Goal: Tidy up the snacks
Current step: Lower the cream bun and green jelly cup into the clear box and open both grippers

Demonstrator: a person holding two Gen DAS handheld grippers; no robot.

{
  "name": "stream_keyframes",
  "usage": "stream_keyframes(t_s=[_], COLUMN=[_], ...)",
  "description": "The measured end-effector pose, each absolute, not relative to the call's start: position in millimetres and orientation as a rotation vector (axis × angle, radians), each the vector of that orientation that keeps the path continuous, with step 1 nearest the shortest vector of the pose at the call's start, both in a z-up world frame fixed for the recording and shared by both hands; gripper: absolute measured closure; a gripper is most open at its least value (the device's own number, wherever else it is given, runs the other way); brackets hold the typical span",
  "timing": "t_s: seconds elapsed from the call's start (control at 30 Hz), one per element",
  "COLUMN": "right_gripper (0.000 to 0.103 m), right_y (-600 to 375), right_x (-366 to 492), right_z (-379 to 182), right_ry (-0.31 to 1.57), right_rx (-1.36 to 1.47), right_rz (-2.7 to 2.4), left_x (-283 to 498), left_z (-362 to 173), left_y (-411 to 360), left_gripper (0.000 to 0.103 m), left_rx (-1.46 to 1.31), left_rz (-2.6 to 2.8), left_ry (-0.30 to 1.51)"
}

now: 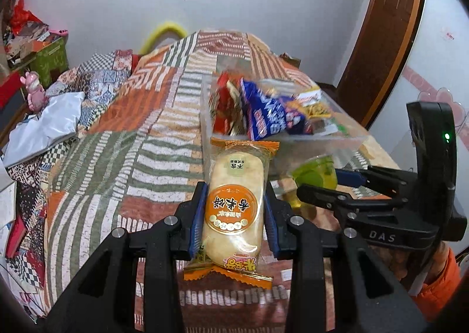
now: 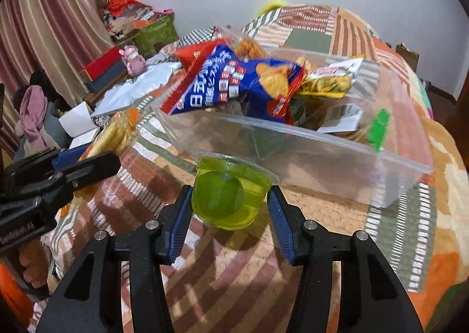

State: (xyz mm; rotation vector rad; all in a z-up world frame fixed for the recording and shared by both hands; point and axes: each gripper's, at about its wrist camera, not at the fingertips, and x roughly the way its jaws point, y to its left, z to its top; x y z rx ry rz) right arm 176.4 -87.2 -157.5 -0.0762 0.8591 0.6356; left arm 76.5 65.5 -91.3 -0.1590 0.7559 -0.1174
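My left gripper [image 1: 234, 209] is shut on an orange-wrapped rice cracker pack [image 1: 236, 204], held above the patterned bedcover just before a clear plastic box [image 1: 348, 139]. The box holds several snack bags, among them a blue chip bag [image 1: 269, 116]. My right gripper [image 2: 228, 206] is shut on a green jelly cup [image 2: 230, 192], held close to the clear box [image 2: 322, 151]. The blue bag [image 2: 234, 83] and a yellow bag [image 2: 331, 80] stick out of the box. The right gripper [image 1: 348, 186] with the green cup [image 1: 316, 176] shows in the left wrist view; the left gripper [image 2: 85, 160] shows in the right wrist view.
The bed carries a patchwork cover [image 1: 132, 133]. A silver bag [image 1: 47, 127] lies at its left edge. A pink toy [image 1: 35, 89], a green box [image 1: 49, 60] and clutter stand left of the bed. A wooden door [image 1: 381, 39] is at the far right.
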Motion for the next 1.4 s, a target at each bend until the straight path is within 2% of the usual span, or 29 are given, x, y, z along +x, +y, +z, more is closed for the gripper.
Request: stream_keyframes(t_s=[0.63,1.4], right_gripper=[0.055,0.055], right_y=[-150,-160], right_x=[190,259], right_z=[-104,-130], right_ry=[0.664,0.704], right_rx=[-0.02,-0.006], right_rz=[0.513,0.443], left_x=[118,227], left_z=[-34,-71], left_y=[12,-15], left_gripper=[0.067,0.069], left_rx=[-0.145,-0.099], left_rz=[-0.172,-0.139], left_ry=[0.644,0.737])
